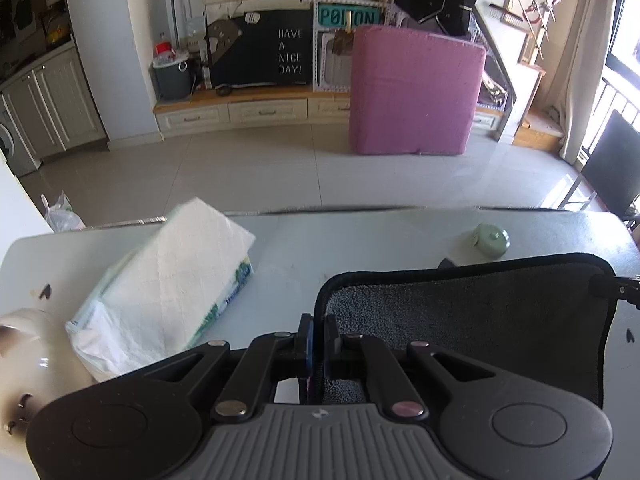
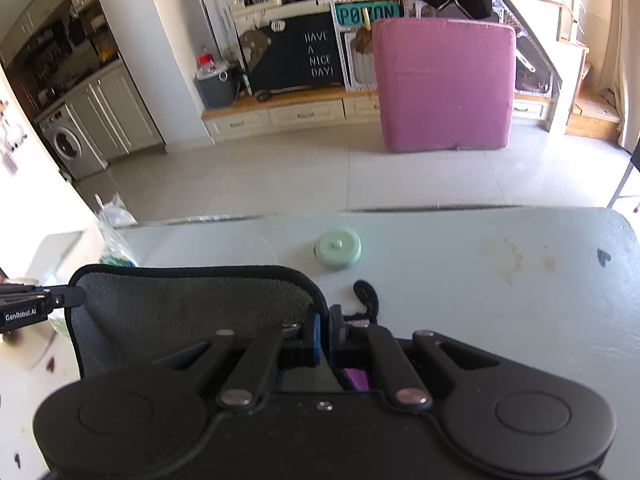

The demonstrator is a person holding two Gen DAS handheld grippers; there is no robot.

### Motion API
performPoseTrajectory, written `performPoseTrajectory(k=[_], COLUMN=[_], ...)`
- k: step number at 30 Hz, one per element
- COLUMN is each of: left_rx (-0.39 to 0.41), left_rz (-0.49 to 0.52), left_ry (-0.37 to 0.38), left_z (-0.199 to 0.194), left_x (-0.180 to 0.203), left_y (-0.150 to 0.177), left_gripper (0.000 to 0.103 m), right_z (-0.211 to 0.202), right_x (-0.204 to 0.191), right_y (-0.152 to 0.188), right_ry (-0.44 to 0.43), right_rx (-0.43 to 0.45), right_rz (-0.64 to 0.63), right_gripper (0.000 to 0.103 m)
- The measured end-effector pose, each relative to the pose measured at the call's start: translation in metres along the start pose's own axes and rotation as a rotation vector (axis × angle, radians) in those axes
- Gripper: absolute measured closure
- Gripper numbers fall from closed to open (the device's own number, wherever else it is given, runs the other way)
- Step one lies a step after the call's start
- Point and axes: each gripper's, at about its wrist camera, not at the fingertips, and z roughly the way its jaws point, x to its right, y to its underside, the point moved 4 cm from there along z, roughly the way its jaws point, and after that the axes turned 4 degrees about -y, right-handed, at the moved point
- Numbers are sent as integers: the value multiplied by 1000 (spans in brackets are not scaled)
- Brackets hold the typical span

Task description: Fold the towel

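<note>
Both grippers are level, side by side above the table [image 2: 460,264], pointing at its far edge. The left gripper [image 1: 318,344] pinches the towel's [image 1: 460,320] left edge; the right gripper [image 2: 324,334] pinches its right edge, stretching it between them.

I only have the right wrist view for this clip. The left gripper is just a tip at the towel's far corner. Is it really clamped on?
Observer: Yes, the left wrist view shows the left gripper shut on the towel's dark bound edge.
Operator: What lies on the table past that corner?
Observer: A pack of white paper towels, left of the towel and not touching it.
Operator: Anything further left?
Observer: A white rounded object, too blurred to name.
</note>
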Motion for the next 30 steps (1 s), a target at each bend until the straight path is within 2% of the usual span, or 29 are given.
performPoseTrajectory(k=[7,13,20,22,23,26,28,29,30], left_rx=[-52,-62,-89,-96,-98,-101,-109,-111,-114], left_rz=[8,21,25,23,22,11,15,16,16], left_ry=[-19,-31,-42,-47,-48,-37,-32,-31,-28], left_z=[33,48,58,60,61,63,64,63,62], left_x=[10,12,12,11,10,10,10,10,11], left_y=[5,-1,3,6,6,9,11,13,14], left_gripper=[98,98,98,98,96,89,67,62,49], right_z=[27,43,57,58,59,57,57,56,55], right_x=[4,7,15,16,16,17,17,18,18], right_y=[8,7,11,12,13,16,18,19,20], right_ry=[36,74,77,72,68,57,48,43,40], right_rx=[-42,-58,-81,-73,-68,-51,-54,-54,-53], right_rz=[19,14,36,43,46,52,52,53,53], right_gripper=[99,99,99,97,92,72,66,60,53])
